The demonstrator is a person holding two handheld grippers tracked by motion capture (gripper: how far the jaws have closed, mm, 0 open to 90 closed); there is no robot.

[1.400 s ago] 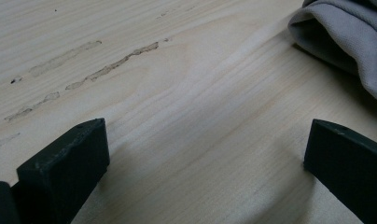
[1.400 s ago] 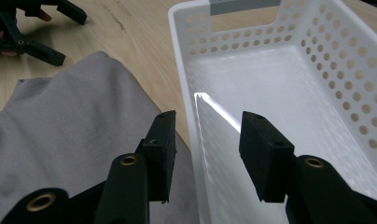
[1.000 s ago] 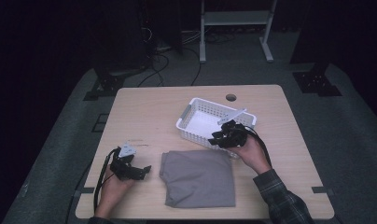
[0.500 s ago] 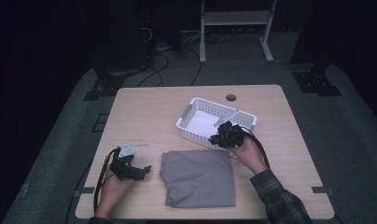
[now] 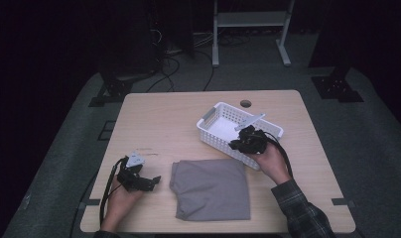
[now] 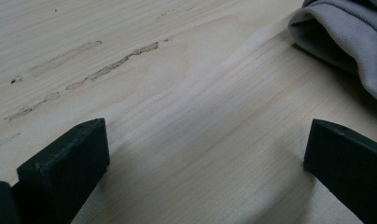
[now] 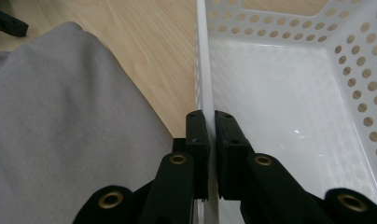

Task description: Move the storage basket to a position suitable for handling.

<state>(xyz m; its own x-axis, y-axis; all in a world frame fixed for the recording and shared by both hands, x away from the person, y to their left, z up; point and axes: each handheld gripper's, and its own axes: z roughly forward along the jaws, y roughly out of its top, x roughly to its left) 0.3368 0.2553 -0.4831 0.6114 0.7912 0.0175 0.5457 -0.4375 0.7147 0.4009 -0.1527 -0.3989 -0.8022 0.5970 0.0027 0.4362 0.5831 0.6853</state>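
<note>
A white perforated basket [image 5: 214,137] stands on the right half of the wooden table [image 5: 159,119]. My right gripper [image 5: 236,145] grips its near wall. In the right gripper view the jaws [image 7: 210,123] have just been closing and now pinch the thin white wall [image 7: 204,74] between their pads. A folded grey cloth [image 5: 211,188] lies flat in front of the basket, to the left of that wall [image 7: 60,116]. My left gripper [image 5: 151,181] rests on the table left of the cloth, open, with bare wood between its fingers [image 6: 70,158]. A cloth corner [image 6: 345,32] lies beyond them.
The basket has a grey handle [image 5: 208,118] on its left end and looks empty inside. A round cable hole [image 5: 245,103] is in the table's far edge. Dark floor, cables and stand legs surround the table.
The right gripper has shifted slightly left along the basket and closed its jaws on the near wall. The left gripper and the cloth have stayed put.
</note>
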